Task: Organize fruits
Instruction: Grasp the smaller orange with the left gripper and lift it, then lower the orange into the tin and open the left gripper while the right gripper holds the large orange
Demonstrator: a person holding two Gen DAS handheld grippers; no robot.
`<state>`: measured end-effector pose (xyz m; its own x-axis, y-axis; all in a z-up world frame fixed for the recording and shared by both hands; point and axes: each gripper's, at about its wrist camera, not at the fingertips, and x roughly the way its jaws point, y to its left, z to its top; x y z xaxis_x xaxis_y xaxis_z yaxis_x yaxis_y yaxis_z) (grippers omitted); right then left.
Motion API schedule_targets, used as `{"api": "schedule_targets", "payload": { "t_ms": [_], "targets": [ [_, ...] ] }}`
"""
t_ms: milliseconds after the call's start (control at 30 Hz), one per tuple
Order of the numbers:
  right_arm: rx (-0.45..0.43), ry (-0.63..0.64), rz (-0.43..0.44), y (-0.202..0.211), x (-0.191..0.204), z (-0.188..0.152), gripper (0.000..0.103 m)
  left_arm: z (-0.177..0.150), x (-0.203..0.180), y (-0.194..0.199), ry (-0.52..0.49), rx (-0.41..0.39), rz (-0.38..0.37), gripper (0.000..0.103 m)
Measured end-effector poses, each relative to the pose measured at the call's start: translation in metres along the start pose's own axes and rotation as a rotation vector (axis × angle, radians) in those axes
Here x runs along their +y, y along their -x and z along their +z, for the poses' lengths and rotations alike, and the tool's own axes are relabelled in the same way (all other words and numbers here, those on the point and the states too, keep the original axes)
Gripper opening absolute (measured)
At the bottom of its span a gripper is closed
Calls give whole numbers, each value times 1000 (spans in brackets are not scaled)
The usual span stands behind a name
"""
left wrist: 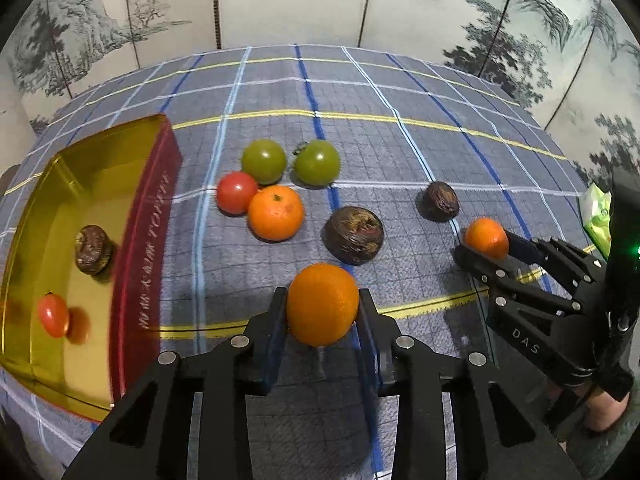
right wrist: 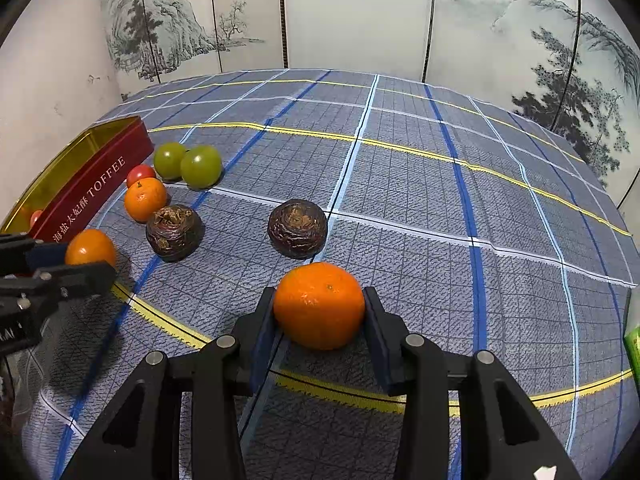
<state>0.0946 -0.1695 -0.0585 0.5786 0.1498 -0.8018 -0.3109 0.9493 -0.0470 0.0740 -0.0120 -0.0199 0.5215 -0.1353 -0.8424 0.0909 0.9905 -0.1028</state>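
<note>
The red tin (right wrist: 92,184) with a gold inside reads "TOFFEE" along its side, after a row of Chinese characters; the right gripper's (left wrist: 482,246) frame carries the letters "DAS". The tin lies at the left of the desk (right wrist: 400,200), which is covered by a blue-grey checked cloth with yellow, white and blue lines. Inside the tin sit a small red tomato (left wrist: 53,315) and a dark brown fruit (left wrist: 92,249).

The left gripper (left wrist: 322,306) has its jaws clenched on an orange (left wrist: 322,304), near the tin's long wall. The right gripper's jaws grasp a second orange (right wrist: 319,305) — further right on the cloth.

Loose on the desk between them: two green tomatoes (left wrist: 264,161) (left wrist: 317,162) side by side, a red tomato (left wrist: 237,193) touching a third orange (left wrist: 275,212), and two dark wrinkled fruits (left wrist: 354,234) (left wrist: 441,201) — apart from each other. A green packet (left wrist: 598,212) shows at the right edge. A painted landscape screen (right wrist: 360,12) stands behind the desk.
</note>
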Motion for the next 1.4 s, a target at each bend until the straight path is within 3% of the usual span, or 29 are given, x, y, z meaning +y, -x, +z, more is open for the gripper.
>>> {"api": "schedule_targets", "payload": {
  "t_ms": [467, 800, 1133, 1400],
  "targets": [
    [0, 0, -1, 0, 0, 0, 39, 16, 27, 27, 47, -68, 84, 34],
    [1, 2, -6, -1, 0, 0, 39, 27, 87, 46, 158, -110, 179, 34],
    [7, 13, -9, -3, -2, 1, 39, 21, 165, 45, 268, -75, 310, 34],
    [8, 15, -9, -3, -2, 1, 39, 10, 203, 35, 317, -31, 358, 34]
  ]
}}
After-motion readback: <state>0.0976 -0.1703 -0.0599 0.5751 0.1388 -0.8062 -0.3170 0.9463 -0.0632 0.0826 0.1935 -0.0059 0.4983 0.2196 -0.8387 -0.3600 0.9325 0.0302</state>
